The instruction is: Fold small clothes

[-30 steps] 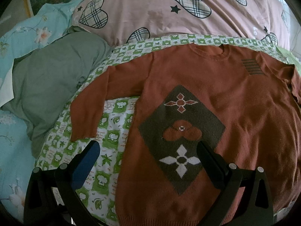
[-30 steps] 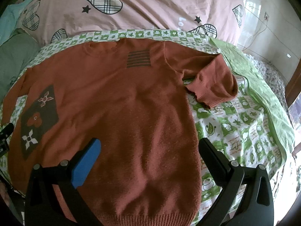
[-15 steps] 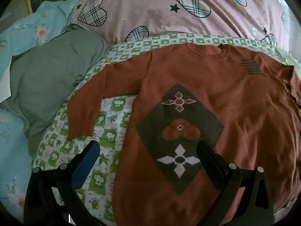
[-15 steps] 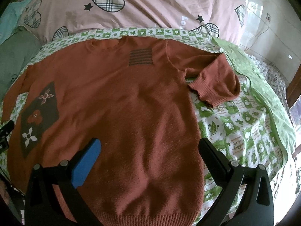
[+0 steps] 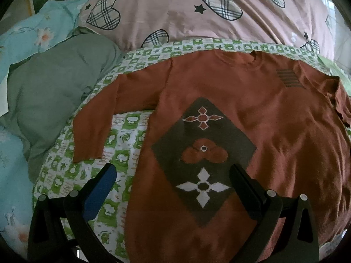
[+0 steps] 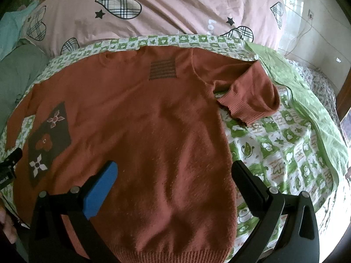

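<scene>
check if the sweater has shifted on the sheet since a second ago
No. The sweater lies as before against the checked sheet, with its sleeve cuff on the same squares. Only the camera view drifted slightly.

Rust sweater spread flat on a checked bed cover.

The sweater (image 5: 252,114) lies front up, its dark diamond patch (image 5: 204,157) central, one sleeve (image 5: 94,129) bent toward 9 o'clock. The left gripper (image 5: 173,176) hovers at 6 o'clock, jaws spread wide, seemingly clear of the knit. A pink heart-print quilt (image 5: 175,11) fills 12 o'clock.
</scene>
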Motion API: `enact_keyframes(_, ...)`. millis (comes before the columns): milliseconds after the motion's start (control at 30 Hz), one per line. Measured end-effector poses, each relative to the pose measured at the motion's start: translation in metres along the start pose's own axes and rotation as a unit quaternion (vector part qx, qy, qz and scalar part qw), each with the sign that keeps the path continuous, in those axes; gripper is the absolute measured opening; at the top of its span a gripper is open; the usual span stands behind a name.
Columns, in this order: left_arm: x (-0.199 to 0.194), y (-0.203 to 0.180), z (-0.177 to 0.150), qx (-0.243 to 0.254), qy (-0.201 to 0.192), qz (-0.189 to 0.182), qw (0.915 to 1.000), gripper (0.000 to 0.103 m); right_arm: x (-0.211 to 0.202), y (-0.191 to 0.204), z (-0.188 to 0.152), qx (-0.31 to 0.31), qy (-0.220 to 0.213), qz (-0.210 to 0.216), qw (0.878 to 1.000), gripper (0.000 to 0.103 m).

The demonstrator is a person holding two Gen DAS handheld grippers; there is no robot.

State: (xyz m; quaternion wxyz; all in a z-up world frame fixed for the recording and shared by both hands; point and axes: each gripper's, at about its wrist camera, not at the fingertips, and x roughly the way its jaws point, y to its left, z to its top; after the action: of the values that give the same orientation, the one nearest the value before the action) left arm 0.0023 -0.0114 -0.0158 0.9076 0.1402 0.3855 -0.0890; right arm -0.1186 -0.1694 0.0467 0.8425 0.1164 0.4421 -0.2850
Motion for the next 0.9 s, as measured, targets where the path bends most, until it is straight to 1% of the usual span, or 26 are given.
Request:
enact_keyframes(267, 0.003, -0.002, -0.001, 0.000, 0.005, -0.010, 0.9999, 0.103, 0.000, -0.001, 0.001, 0.003, -0.001, 0.010, 1.000, 0.103)
enact_keyframes(533, 0.011, -0.003, 0.000, 0.000, 0.011, -0.028, 0.9995, 0.103, 0.002, -0.013, 0.002, 0.022, -0.011, 0.040, 0.999, 0.103)
enact_keyframes(633, 0.016, -0.005, 0.001, -0.001, 0.017, -0.038, 0.9991, 0.103, 0.003, -0.023, 0.003, 0.036, -0.012, 0.055, 0.998, 0.103)
enact_keyframes(767, 0.022, -0.008, 0.000, 0.001, 0.022, -0.041, 0.9989, 0.103, 0.004, -0.036, 0.003, 0.057, -0.018, 0.072, 0.996, 0.103)
enact_keyframes(900, 0.025, -0.012, 0.001, 0.003, 0.022, -0.049, 0.9985, 0.103, 0.006, -0.044, 0.003, 0.062, -0.020, 0.066, 0.996, 0.103)
